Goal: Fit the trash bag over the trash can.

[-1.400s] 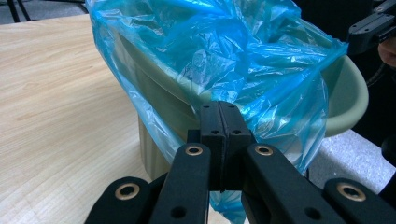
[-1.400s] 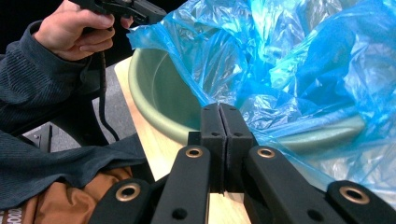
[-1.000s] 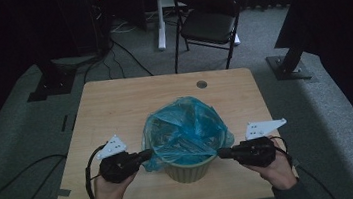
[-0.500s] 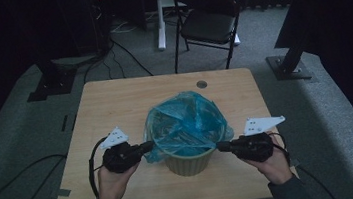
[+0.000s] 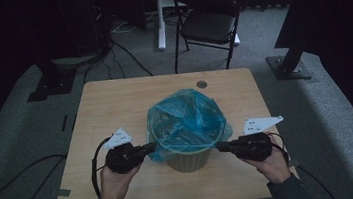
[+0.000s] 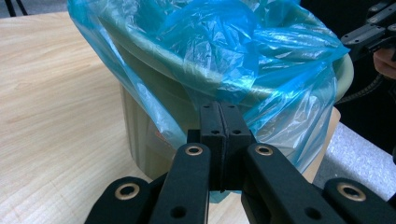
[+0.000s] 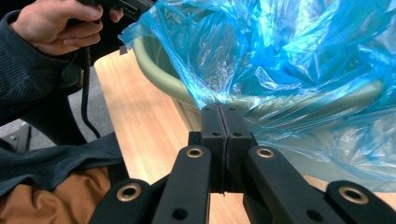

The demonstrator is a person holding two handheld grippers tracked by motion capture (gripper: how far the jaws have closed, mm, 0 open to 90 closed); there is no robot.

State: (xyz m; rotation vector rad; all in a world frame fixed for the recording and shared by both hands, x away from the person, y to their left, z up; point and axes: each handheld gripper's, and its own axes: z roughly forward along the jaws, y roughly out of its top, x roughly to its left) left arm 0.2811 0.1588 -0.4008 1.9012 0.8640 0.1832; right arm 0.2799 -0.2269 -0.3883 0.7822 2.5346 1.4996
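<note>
Left gripper (image 5: pixel 150 146) and right gripper (image 5: pixel 218 146) each pinch the blue bag (image 5: pixel 186 118) at opposite sides of the green bin (image 5: pixel 187 159) mid-counter (image 5: pixel 114 101), apparently to stretch the liner over its rim.

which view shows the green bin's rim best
The high view: the bin shows from above, its whole rim under the blue bag. The left gripper view and the right gripper view each show one side of the rim.

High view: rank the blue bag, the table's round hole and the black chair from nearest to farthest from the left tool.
1. Blue bag, touching the left tool.
2. Round hole, at the table's far edge.
3. Black chair, on the floor beyond.
</note>
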